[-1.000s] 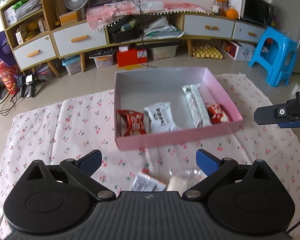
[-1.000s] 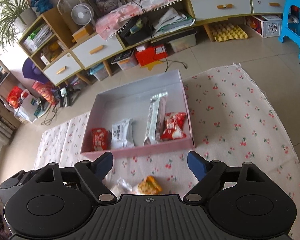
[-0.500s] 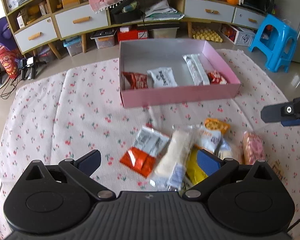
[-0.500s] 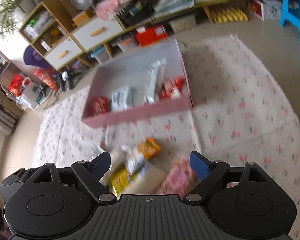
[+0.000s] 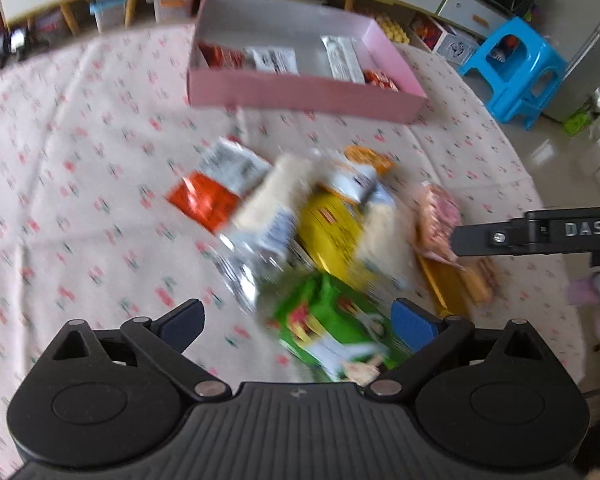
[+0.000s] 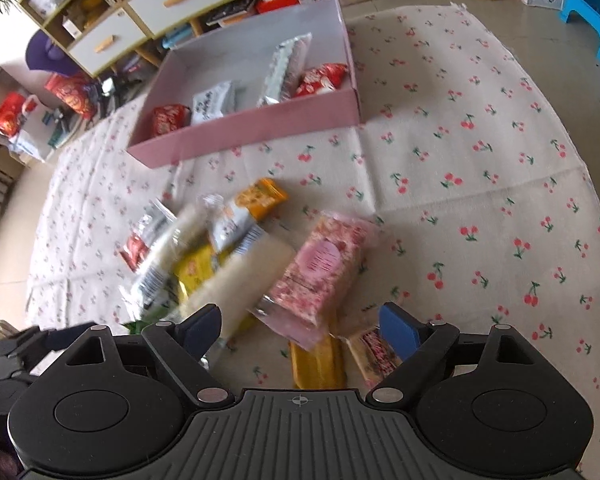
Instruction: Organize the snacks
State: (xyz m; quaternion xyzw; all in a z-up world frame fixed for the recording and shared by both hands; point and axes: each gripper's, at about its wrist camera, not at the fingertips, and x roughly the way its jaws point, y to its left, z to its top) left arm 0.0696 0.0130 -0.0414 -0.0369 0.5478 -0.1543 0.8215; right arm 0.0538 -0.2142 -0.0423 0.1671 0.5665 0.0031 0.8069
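The snack pile is smeared by motion blur in the left wrist view, so its labels cannot be read. The green packet is partly hidden behind the left gripper. The blue stool is cut off by the frame edge.

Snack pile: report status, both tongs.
Left tongs open over green packet. Right tongs open, empty, above pink packet. Pink box holds four snacks. Path unobstructed.

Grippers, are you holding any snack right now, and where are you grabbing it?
Nothing is held. The left gripper and right gripper are both open, above the loose snack pile on the cloth.
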